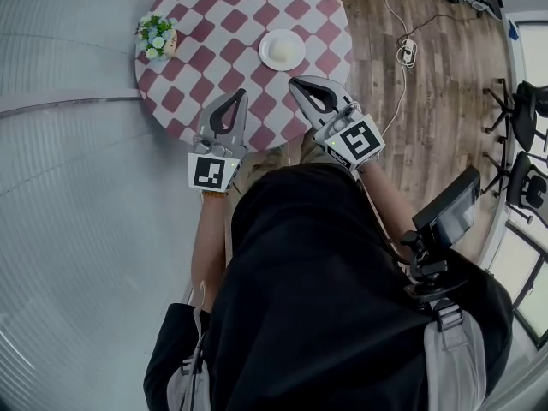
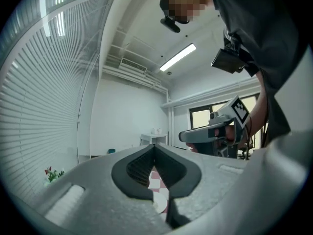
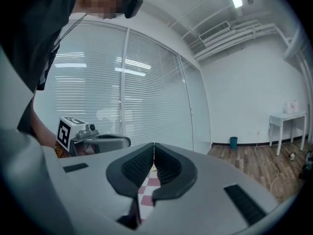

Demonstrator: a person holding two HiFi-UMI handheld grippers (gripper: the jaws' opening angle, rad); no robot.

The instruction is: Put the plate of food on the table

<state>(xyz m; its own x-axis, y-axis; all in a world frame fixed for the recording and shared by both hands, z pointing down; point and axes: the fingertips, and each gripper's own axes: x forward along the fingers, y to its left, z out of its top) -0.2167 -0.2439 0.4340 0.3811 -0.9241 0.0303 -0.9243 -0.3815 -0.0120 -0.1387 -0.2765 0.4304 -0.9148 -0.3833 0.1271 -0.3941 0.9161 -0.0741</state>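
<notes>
A round white plate of pale food [image 1: 282,50] sits on the round table covered in a red-and-white checked cloth [image 1: 214,24], toward its right side. It lies beyond both tools and touches neither. The grey left gripper [image 1: 239,96] and grey right gripper [image 1: 297,83] hover side by side over the table's near edge, each with its jaws pressed together on nothing. A small pot of white and green flowers [image 1: 157,35] stands near the table's left rim.

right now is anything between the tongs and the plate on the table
Nothing visible. The plate sits on the table with only bare cloth between it and the left tongs and right tongs; the flower pot stands well aside.
</notes>
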